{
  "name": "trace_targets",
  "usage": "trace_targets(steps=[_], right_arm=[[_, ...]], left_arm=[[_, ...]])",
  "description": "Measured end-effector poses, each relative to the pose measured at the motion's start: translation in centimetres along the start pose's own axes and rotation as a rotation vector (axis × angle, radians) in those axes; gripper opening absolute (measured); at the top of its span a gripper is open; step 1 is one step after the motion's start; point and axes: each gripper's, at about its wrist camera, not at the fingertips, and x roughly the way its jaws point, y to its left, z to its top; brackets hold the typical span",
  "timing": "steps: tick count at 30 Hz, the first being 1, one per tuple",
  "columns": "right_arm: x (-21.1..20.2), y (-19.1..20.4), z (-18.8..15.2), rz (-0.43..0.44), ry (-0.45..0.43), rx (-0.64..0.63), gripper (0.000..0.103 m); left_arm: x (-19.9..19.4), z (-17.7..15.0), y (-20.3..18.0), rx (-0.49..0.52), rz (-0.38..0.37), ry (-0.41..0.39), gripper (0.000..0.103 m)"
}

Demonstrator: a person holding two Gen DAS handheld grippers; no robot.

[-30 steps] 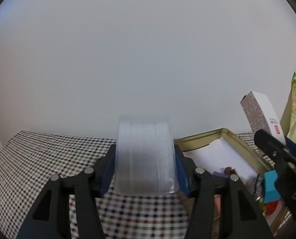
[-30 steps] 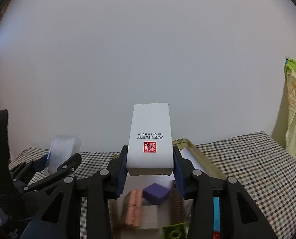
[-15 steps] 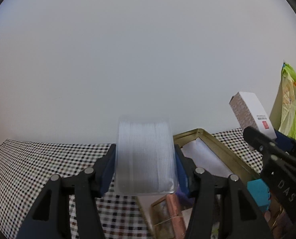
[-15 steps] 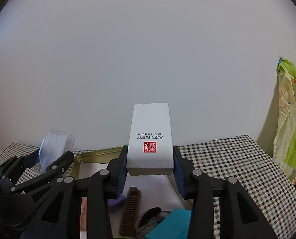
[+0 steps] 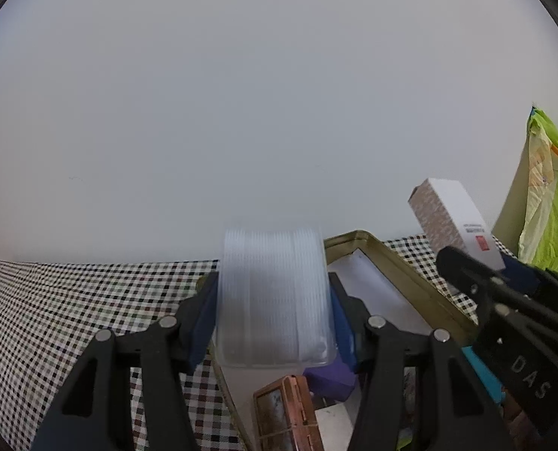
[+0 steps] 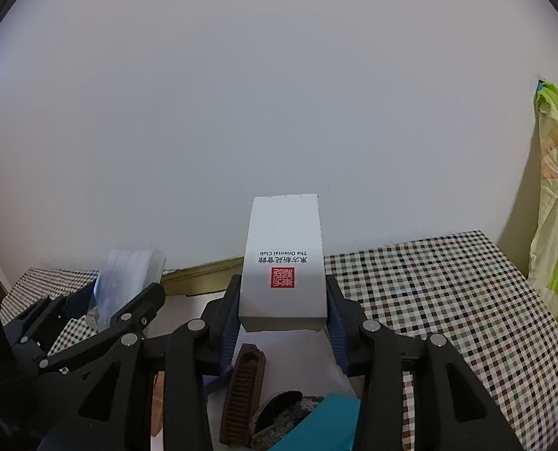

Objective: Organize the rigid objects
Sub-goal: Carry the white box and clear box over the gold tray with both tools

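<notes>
Clear plastic case (image 5: 275,297) fills my left tongs (image 5: 273,314); my right tongs (image 6: 282,310) clamp the white box (image 6: 282,263). I'd lower each slowly into bare spots of the tin (image 5: 399,267).

Home: checkered tablecloth (image 6: 440,300), bare wall (image 6: 279,94).

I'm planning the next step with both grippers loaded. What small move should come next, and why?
Probably lower the left gripper toward the gold tin: it grips the clear plastic case above the tin's white lining.
</notes>
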Motion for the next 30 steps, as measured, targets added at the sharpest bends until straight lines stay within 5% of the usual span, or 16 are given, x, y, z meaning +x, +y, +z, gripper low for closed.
trace_targets(steps=[13, 30], right_arm=[[4.0, -2.3, -0.4, -0.005, 0.072, 0.0, 0.044], [5.7, -3.2, -0.2, -0.004, 0.117, -0.018, 0.044]], left_arm=[[6.0, 0.6, -3.9, 0.007, -0.008, 0.043, 0.054], [6.4, -0.8, -8.2, 0.065, 0.0, 0.043, 0.054]])
